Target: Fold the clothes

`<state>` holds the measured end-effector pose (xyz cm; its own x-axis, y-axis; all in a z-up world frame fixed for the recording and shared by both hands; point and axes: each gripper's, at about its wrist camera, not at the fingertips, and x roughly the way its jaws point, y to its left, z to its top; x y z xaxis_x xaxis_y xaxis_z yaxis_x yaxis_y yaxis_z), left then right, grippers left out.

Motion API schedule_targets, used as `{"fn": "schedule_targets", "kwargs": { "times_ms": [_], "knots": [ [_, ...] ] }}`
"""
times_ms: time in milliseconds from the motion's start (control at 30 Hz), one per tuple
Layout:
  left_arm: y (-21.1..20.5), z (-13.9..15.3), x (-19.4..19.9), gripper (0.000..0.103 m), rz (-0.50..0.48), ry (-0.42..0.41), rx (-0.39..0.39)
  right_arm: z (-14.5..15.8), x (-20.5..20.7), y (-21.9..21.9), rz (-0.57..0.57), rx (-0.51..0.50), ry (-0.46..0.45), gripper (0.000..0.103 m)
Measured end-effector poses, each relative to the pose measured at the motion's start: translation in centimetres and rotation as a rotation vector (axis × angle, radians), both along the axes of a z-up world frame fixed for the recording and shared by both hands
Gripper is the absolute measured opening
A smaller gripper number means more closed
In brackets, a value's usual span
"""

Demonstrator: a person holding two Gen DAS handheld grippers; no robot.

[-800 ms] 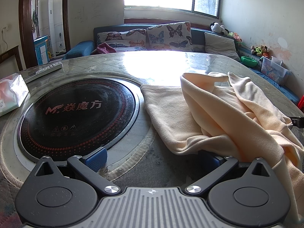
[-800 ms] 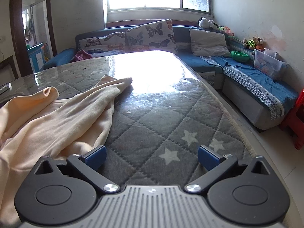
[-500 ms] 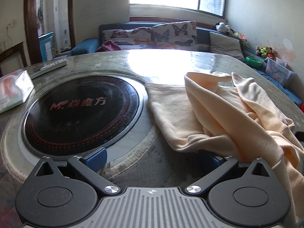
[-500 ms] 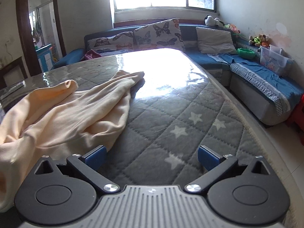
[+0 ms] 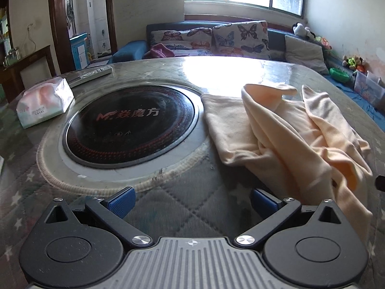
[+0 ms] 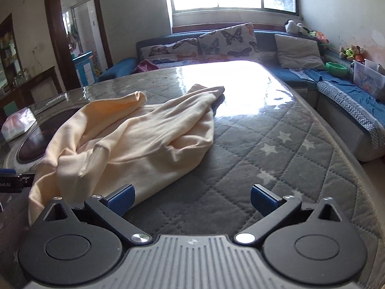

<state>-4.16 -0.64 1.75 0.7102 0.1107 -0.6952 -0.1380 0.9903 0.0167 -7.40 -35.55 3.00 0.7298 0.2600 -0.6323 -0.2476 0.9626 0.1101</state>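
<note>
Both views have drawn back since the earlier frames, showing more of the cream garment [image 5: 284,139]. Left wrist: the left gripper [image 5: 191,198] has its jaws spread wide, empty, above the bench [image 5: 178,192]; the hob [image 5: 130,125] reads "MF". Right wrist: the right gripper [image 6: 191,198] jaws are released, the garment crumpled just ahead.

The garment [image 5: 284,130] is soft, matt peach knit cloth. The desk [image 6: 264,159] wears quilted grey star-print fabric under a clear glossy sheet. The round cooktop [image 5: 130,125] is glossy black glass. The tissue pack [image 5: 44,102] is shiny plastic film.
</note>
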Motion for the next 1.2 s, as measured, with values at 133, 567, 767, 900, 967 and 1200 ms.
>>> {"fn": "schedule_targets", "kwargs": {
  "times_ms": [133,567,767,900,967,1200],
  "knots": [
    [-1.0,0.4,-0.9,0.103,-0.004,0.026,0.004,-0.1,-1.0,-0.1,0.017,-0.001,0.012,0.103],
    [-3.4,0.8,-2.5,0.103,-0.036,0.072,0.034,0.5,-3.1,0.2,0.057,-0.011,0.029,0.103],
    [-4.0,1.2,-3.0,0.103,-0.050,0.075,0.040,0.6,-3.6,0.6,0.080,-0.003,0.037,0.103],
    [-4.3,1.2,-3.3,0.103,-0.054,0.082,0.044,0.8,-3.8,0.9,0.089,-0.009,0.030,0.103],
    [-4.5,1.2,-3.3,0.103,-0.053,0.087,0.044,0.9,-3.9,1.1,0.095,-0.011,0.027,0.103],
    [-4.8,1.2,-3.5,0.103,-0.064,0.097,0.041,1.0,-4.0,1.7,0.110,-0.023,0.028,0.103]
  ]
}}
